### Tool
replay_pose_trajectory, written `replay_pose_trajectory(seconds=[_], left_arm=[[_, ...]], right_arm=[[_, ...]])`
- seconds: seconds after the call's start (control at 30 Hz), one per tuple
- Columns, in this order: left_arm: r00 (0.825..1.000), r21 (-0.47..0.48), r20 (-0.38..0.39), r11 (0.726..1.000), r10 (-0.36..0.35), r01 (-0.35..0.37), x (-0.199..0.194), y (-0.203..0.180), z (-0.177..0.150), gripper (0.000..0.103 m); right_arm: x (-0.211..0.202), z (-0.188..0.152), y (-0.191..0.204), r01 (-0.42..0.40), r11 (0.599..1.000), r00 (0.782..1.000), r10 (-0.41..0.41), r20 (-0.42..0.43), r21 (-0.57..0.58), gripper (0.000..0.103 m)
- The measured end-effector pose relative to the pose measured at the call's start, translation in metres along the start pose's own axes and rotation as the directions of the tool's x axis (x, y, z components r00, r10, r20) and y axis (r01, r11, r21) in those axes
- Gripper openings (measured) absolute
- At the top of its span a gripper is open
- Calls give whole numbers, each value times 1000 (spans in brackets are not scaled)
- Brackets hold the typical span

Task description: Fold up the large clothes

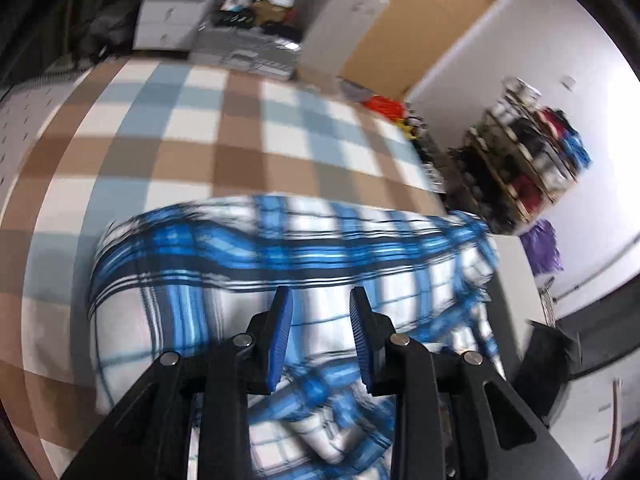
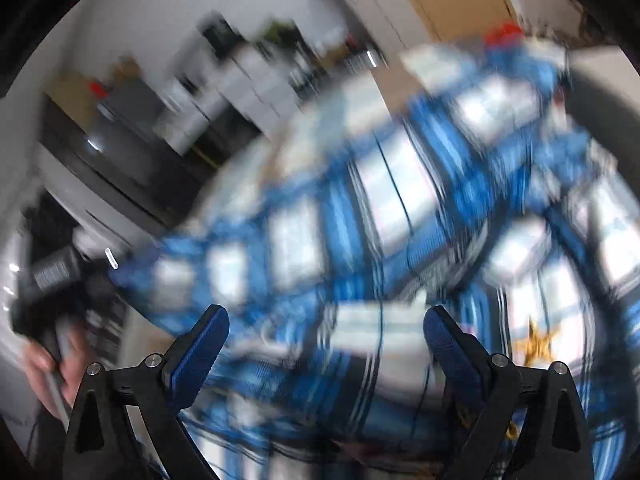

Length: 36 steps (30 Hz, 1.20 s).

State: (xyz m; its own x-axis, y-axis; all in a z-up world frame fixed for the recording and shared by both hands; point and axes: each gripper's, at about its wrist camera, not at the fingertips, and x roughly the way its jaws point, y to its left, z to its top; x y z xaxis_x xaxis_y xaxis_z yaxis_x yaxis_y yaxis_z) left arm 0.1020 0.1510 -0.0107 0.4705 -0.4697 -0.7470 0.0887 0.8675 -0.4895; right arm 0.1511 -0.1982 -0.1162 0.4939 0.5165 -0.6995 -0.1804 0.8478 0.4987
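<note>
A blue, white and navy plaid garment (image 1: 280,256) lies bunched on a checked brown, white and pale-blue cloth (image 1: 192,128). My left gripper (image 1: 320,300) is just above it, its jaws apart by a narrow gap with nothing between them. In the right wrist view the same plaid garment (image 2: 384,216) fills the frame, blurred by motion, with a gold star (image 2: 536,346) on it. My right gripper (image 2: 326,320) is wide open above the fabric and holds nothing.
White drawer units (image 1: 172,4) and a white cabinet (image 1: 340,28) stand beyond the far edge. Shelves of clothes (image 1: 532,152) stand at the right by a white wall. A hand holding the other gripper's handle (image 2: 52,356) shows at the left.
</note>
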Motion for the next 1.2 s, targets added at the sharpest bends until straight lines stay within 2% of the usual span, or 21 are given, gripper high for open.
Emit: replay_pose_trajectory(seconds=[0.07, 0.13, 0.2, 0.27, 0.33, 0.4, 0.47, 0.53, 0.6, 0.63, 0.7, 0.73, 0.8, 0.87, 0.97, 1.03, 1.07, 1.1, 1.13, 1.17, 1.2], left_arm=[[1000, -77, -24, 997, 13, -15, 9, 21, -10, 23], [998, -171, -46, 985, -35, 27, 17, 43, -23, 23], [997, -235, -20, 969, -81, 74, 17, 59, -38, 23], [993, -248, 12, 962, -118, 117, 11, 64, -44, 23], [993, -242, -8, 964, -118, 113, 7, 63, -46, 23], [994, -215, -23, 971, -109, 101, 3, 59, -48, 23], [993, -209, -27, 972, -113, 105, 2, 60, -49, 23], [991, -222, -47, 969, -122, 108, 1, 64, -48, 23], [990, -236, -59, 965, -130, 113, 3, 70, -45, 23], [989, -241, -62, 964, -135, 116, 5, 72, -43, 23], [989, -236, -70, 965, -131, 111, 5, 73, -42, 23], [990, -225, -74, 969, -120, 101, 4, 71, -43, 23], [991, -195, -89, 978, -96, 77, 6, 68, -42, 23], [993, -161, -97, 986, -71, 55, 7, 63, -40, 23], [993, -152, -103, 987, -59, 43, 9, 62, -39, 23], [993, -166, -102, 985, -65, 47, 8, 63, -39, 23], [992, -170, -102, 984, -67, 49, 8, 64, -39, 23], [992, -173, -102, 984, -69, 51, 8, 64, -39, 23], [992, -177, -103, 983, -73, 54, 8, 65, -39, 23], [992, -179, -103, 982, -75, 55, 8, 65, -39, 23], [992, -179, -103, 982, -74, 55, 8, 65, -39, 23]], right_arm=[[1, -4, 10, 63, 994, 997, -66, -31, -87, 97], [1, -12, 20, 132, 978, 989, -140, -37, -162, 98], [2, -17, 24, 177, 966, 976, -196, -90, -189, 98], [-7, -17, 20, 122, 984, 985, -136, -106, -134, 96], [-33, -7, 19, 83, 993, 996, -86, -28, -83, 96], [-64, 17, 23, 55, 997, 994, -49, 100, -50, 96], [-76, 49, 30, 109, 989, 982, -92, 165, -98, 98], [-69, 86, 35, 196, 971, 971, -172, 167, -140, 103], [-50, 124, 28, 229, 962, 971, -215, 109, -148, 103], [-38, 143, 17, 263, 957, 964, -257, 62, -123, 103], [-23, 167, -16, 375, 927, 926, -374, -46, -3, 100], [-27, 167, -33, 382, 922, 923, -377, -70, 61, 100], [-33, 165, -62, 314, 927, 949, -298, -104, 207, 100], [-36, 150, -84, 297, 908, 954, -268, -133, 295, 100], [-28, 141, -106, 284, 897, 957, -242, -162, 338, 97], [-19, 138, -114, 274, 892, 960, -231, -158, 358, 64], [-15, 136, -117, 264, 893, 962, -217, -165, 366, 37], [-12, 133, -119, 251, 894, 965, -199, -171, 372, 29], [-10, 131, -114, 245, 896, 966, -195, -168, 369, 26], [-11, 130, -111, 244, 902, 967, -199, -157, 358, 12], [-16, 129, -106, 232, 912, 971, -196, -137, 340, 8]])
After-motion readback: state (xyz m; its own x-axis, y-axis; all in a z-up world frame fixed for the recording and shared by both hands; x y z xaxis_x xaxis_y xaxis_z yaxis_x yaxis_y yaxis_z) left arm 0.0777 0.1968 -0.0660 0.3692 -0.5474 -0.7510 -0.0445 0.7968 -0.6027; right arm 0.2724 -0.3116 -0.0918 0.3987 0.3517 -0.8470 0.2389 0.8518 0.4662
